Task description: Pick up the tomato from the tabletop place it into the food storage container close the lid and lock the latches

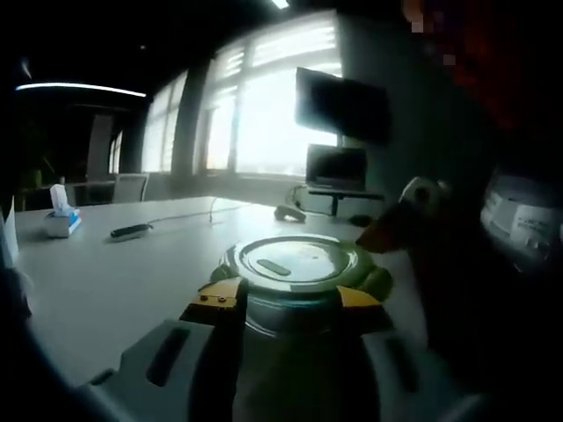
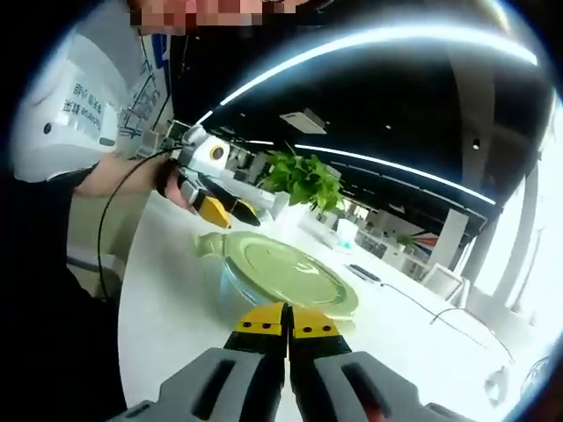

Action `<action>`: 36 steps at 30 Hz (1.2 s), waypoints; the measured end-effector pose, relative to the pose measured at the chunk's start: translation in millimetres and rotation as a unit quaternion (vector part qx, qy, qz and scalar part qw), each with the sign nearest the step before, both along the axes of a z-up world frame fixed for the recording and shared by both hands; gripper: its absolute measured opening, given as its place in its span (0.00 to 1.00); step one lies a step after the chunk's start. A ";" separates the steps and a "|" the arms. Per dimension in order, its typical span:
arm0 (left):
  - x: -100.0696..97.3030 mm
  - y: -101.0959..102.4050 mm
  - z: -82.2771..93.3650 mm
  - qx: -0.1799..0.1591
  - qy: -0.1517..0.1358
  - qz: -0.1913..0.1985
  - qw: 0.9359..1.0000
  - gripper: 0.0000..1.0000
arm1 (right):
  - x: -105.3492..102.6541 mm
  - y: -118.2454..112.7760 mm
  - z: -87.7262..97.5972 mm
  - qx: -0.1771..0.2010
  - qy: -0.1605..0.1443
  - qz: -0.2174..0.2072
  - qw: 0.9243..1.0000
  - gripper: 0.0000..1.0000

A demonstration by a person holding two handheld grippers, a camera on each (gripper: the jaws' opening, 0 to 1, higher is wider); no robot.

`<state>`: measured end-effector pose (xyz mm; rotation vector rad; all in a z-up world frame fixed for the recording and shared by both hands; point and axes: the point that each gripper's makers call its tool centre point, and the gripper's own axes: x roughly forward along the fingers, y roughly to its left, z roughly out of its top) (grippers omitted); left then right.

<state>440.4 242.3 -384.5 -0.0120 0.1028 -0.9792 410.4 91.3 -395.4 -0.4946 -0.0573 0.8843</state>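
The round clear food storage container with a pale green lid sits on the white desk, lid on top. In the left gripper view the left hand-held gripper has its yellow-tipped jaws apart, one either side of the container's near wall, at the lid's green latch tabs; whether they press on it I cannot tell. In the right gripper view the right hand-held gripper has its jaws together with nothing between them, their tips just before the container's near rim. In that view the left hand-held gripper sits at the container's far side, with a person's hand on it. Whether the tomato is inside cannot be made out through the lid. Toward the desk's far edge lie a dark remote-shaped object, a thin cable and a white and blue tissue box. A leafy green plant stands beyond the desk
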 end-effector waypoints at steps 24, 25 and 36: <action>1.2 9.2 -9.5 0.000 0.012 0.014 1.000 0.32 | -1.1 0.4 -1.4 0.004 0.002 -0.012 1.000 0.00; 0.3 9.2 -10.9 -0.001 0.016 0.011 1.000 0.32 | -2.3 0.4 -4.3 -0.002 0.004 -0.011 1.000 0.00; 4.1 0.3 -28.5 -0.013 0.059 -0.012 0.998 0.28 | -5.8 -10.1 -12.1 -0.014 0.014 -0.015 1.000 0.00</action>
